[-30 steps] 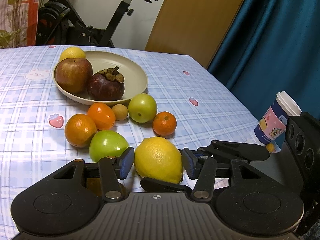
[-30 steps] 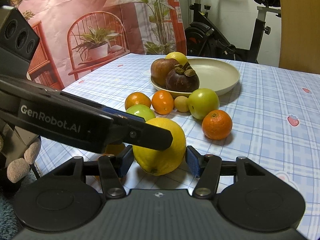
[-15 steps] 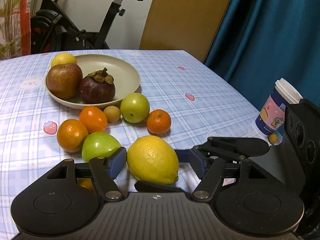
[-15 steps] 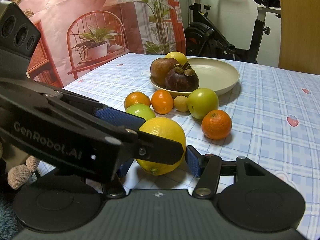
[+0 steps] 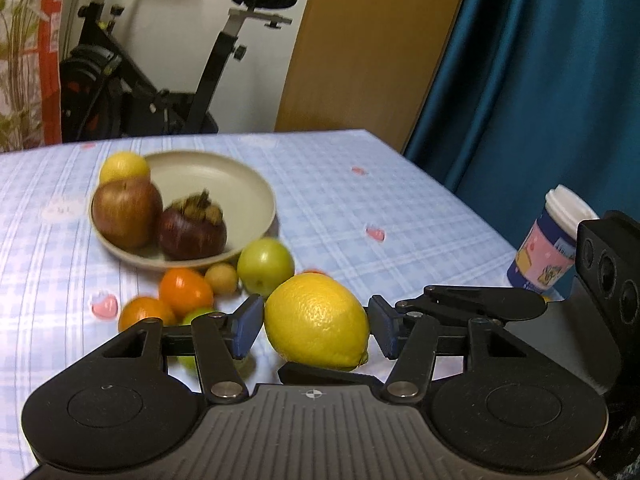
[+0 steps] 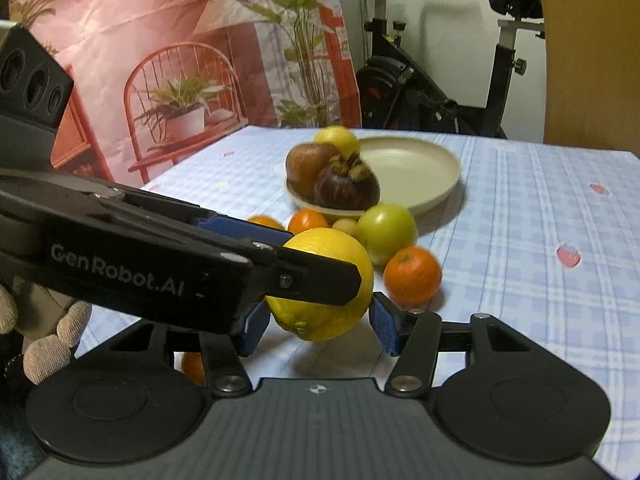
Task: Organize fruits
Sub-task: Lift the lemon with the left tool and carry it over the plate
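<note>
**Operator:** My left tongs [image 5: 316, 326] are about half open and have just been closing, with the lemon [image 5: 316, 320] between them. In the left view both blue pads sit against its sides, so I take that as a grip.

**Colleague:** Why clamp it across the middle?

**Operator:** It is the widest, roundest part, so the pads get an even seat, and the pointed end hangs free at the bottom. Beyond it the plate [image 5: 240, 176] already has an apple [image 5: 126, 212], a dark mangosteen [image 5: 192, 232] and a small yellow fruit. The left-hand half is taken and the right-hand half is bare. A green fruit [image 5: 266, 266] and some oranges lie loose on the cloth between lemon and plate.

**Colleague:** And the right view?

**Operator:** My right tongs [image 6: 318, 330] are also about half open, their pads pressing the lemon's lower flanks. The left tongs cross in from the side, one finger in front of the fruit and one behind. So both pairs hold the one lemon, at right angles, which I judge to be a handover. A shadow beneath it suggests it is just off the cloth, though I cannot be sure. A tangerine [image 6: 412, 276] sits just beside it.
</note>
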Demonstrator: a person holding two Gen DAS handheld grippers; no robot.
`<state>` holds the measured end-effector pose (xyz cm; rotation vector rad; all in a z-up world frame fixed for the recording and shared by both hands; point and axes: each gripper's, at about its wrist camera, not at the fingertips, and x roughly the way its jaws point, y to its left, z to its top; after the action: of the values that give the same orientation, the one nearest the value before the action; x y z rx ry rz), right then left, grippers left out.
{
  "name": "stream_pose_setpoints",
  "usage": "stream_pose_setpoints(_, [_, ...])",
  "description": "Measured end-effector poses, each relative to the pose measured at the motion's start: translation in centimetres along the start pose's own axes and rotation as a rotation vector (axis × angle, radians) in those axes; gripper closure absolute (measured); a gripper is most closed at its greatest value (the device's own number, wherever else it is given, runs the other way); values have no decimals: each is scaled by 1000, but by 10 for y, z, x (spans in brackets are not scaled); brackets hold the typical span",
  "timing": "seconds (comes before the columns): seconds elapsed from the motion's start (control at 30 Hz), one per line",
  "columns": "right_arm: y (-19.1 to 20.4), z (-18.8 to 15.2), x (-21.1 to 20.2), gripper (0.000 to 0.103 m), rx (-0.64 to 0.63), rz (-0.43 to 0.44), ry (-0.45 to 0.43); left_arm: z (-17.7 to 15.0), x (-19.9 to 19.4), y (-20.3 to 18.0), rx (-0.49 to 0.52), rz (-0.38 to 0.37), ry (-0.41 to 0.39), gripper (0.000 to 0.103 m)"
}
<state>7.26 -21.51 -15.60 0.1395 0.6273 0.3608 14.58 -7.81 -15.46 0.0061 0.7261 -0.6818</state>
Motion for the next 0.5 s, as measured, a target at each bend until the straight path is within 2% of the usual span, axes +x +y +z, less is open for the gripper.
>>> stream_pose_setpoints(0.5, [-11, 72, -5, 46, -39, 1, -53, 60, -9, 10, -41, -1, -120, 43])
